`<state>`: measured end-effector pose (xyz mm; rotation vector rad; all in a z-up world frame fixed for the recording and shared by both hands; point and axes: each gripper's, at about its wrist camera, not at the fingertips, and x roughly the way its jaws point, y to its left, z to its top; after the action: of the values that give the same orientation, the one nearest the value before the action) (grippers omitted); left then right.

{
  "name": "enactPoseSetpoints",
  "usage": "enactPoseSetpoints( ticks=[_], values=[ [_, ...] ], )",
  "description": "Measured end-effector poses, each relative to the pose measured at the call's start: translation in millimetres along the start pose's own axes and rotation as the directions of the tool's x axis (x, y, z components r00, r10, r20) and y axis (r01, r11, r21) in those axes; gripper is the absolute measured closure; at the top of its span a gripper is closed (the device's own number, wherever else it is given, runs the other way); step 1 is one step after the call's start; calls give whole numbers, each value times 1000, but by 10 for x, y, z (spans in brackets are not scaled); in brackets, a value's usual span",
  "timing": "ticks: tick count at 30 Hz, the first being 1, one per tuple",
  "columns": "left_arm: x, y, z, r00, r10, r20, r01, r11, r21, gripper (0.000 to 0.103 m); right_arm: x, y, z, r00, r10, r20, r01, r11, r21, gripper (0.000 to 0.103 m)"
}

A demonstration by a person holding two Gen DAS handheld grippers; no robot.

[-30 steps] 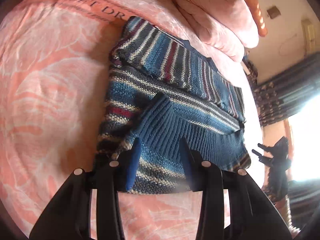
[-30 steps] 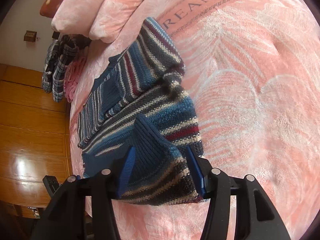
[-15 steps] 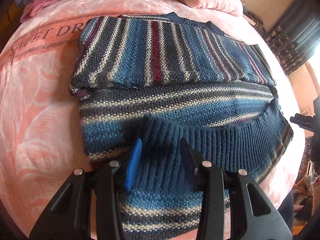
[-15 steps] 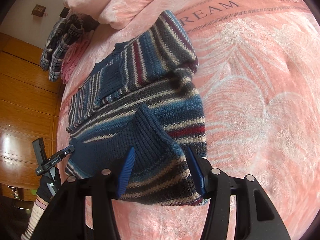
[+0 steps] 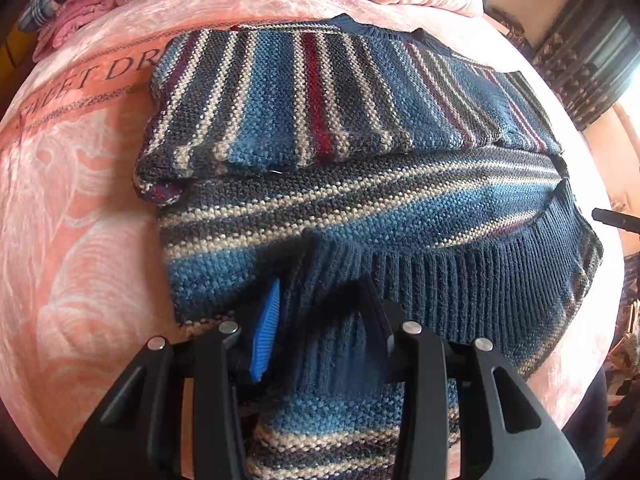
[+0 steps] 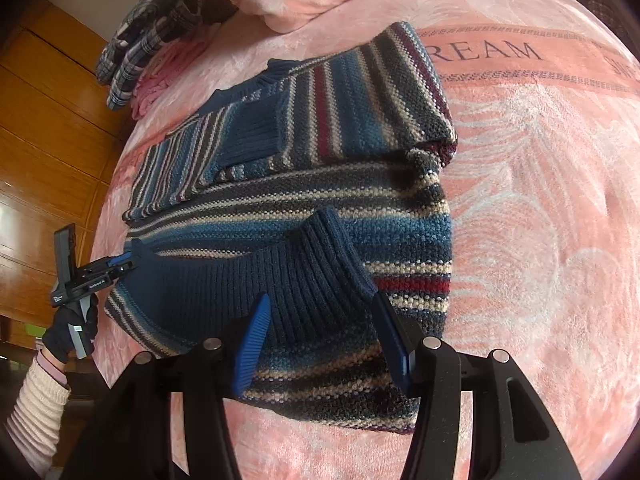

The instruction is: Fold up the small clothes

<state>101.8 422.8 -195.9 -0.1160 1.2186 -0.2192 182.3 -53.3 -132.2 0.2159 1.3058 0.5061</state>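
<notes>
Bright daylight, perhaps window glare (right edge), fisheye-warped edges.

Striped sweater (image 5: 360, 208) hem carried further over body; left hand-held gripper (image 5: 320, 320) swung square-on.

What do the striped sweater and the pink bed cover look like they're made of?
The sweater looks like chunky knitted yarn, wool or acrylic: bumpy stitches show in the stripes and raised ribs on its navy hem. The bed cover looks like plush fleece or velvet, with a soft sheen and a pale leafy pattern pressed into the pile.
</notes>
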Motion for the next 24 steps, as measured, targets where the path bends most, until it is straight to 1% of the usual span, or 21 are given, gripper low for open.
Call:
enactPoseSetpoints(
  ticks=[1,2,3,4,6,8,9,10,12,13,14,15,17,18,19,20,21,23,24],
  values=[
    [-6,-2,3,1000,-10,1,10,1000,-6,79,9,25,13,1000,-5,-4,5,1000,-19,49],
    [-16,-8,0,1000,-27,3,27,1000,-10,87,19,54,26,1000,-13,-7,13,999,-42,49],
    [-29,-23,-6,1000,-26,4,26,1000,-9,88,34,83,43,1000,-24,-12,23,997,-71,49],
    [-41,-59,-15,1000,-20,7,20,1000,3,94,57,114,66,999,-40,-18,38,994,-99,49],
    [-97,-117,-36,999,-40,22,40,999,17,95,126,185,110,995,-95,-31,88,981,-172,46],
    [-145,-163,-58,997,-67,36,66,998,23,95,224,254,144,986,-161,-43,146,958,-246,46],
    [-150,-177,-65,996,-76,35,75,997,22,95,277,275,160,983,-177,-51,157,951,-266,46],
    [-138,-190,-68,998,-63,30,62,998,30,94,327,286,183,982,-178,-63,154,949,-276,46],
    [-76,-200,-66,1000,3,15,-4,998,55,92,434,284,237,979,-182,-87,151,948,-280,46],
    [-30,-188,-54,1000,27,-2,-27,998,57,88,489,281,261,977,-192,-96,158,946,-284,46],
    [5,-173,-46,999,31,-11,-30,998,52,84,543,275,281,974,-199,-106,162,945,-286,46],
    [28,-155,-31,999,27,-18,-27,999,47,82,601,263,296,971,-206,-118,166,944,-284,46],
    [54,-159,-21,1000,21,-23,-20,999,42,82,699,245,315,965,-223,-138,179,944,-276,46],
    [46,-160,-25,1000,19,-22,-18,999,41,82,708,247,312,966,-221,-134,179,946,-272,52],
    [35,-178,-33,1000,19,-20,-18,999,46,86,699,264,302,969,-209,-129,168,947,-274,58],
    [20,-203,-46,1000,20,-17,-19,998,55,92,681,283,286,974,-184,-129,143,951,-275,75],
    [0,-235,-61,1000,22,-12,-21,998,65,93,656,304,272,977,-172,-125,133,952,-275,91],
    [-61,-292,-100,1000,29,11,-29,997,77,94,584,361,213,980,-172,-104,135,947,-292,92],
    [-101,-298,-118,999,19,26,-20,998,65,94,536,393,183,982,-169,-89,135,943,-305,93]
  ],
)
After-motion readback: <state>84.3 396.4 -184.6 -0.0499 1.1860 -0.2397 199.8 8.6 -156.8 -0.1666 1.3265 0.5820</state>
